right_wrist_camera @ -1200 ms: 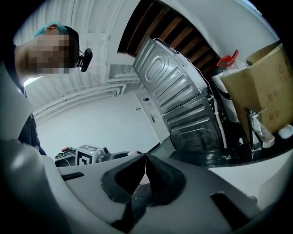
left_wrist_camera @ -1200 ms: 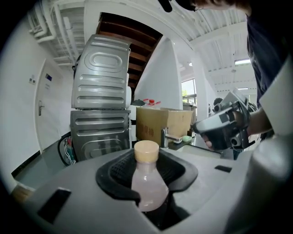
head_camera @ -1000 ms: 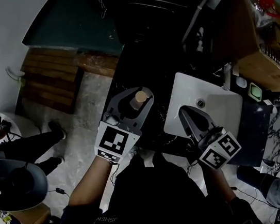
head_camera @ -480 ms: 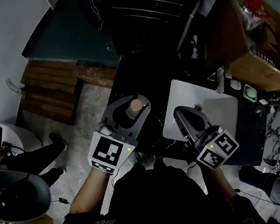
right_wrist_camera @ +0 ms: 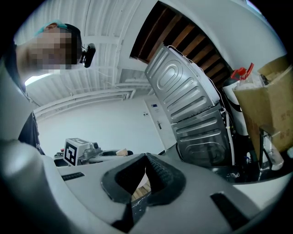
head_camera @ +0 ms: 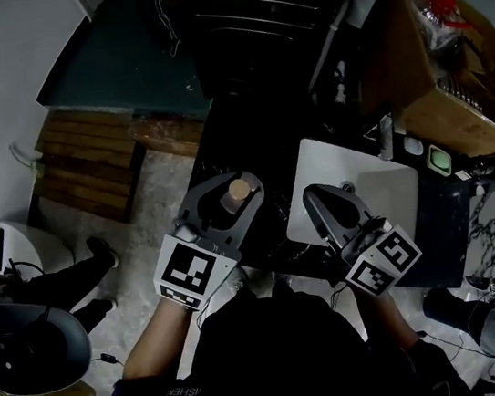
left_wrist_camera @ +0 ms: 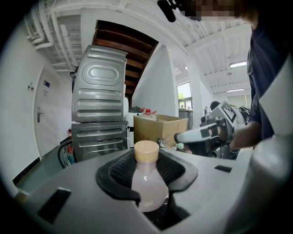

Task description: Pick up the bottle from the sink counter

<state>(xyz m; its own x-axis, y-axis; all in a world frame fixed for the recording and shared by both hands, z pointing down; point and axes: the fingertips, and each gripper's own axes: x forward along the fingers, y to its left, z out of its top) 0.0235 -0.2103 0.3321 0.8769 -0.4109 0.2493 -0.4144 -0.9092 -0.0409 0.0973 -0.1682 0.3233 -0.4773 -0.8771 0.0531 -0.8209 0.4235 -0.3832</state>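
Observation:
A small clear bottle point(head_camera: 236, 196) with a tan cap point(left_wrist_camera: 146, 151) stands upright between the jaws of my left gripper point(head_camera: 226, 192), which is shut on its body point(left_wrist_camera: 149, 187). It is held in the air over the dark floor, left of the white sink point(head_camera: 385, 195). My right gripper point(head_camera: 319, 202) hovers over the sink's near left corner, and its jaws meet at the tips with nothing between them point(right_wrist_camera: 146, 160). Each gripper shows in the other's view: the right gripper point(left_wrist_camera: 201, 135) and the left gripper point(right_wrist_camera: 91, 153).
A chrome tap point(head_camera: 389, 136) stands at the sink's far edge, beside a cardboard box point(head_camera: 439, 90). Stacked grey metal machines point(left_wrist_camera: 98, 114) rise behind the bottle. A wooden pallet point(head_camera: 85, 161) lies on the floor at the left, near a person's leg point(head_camera: 54, 258).
Both grippers have drifted slightly left and nearer my body in the head view. The bottle stays clamped in the left one; the right jaws stay together.

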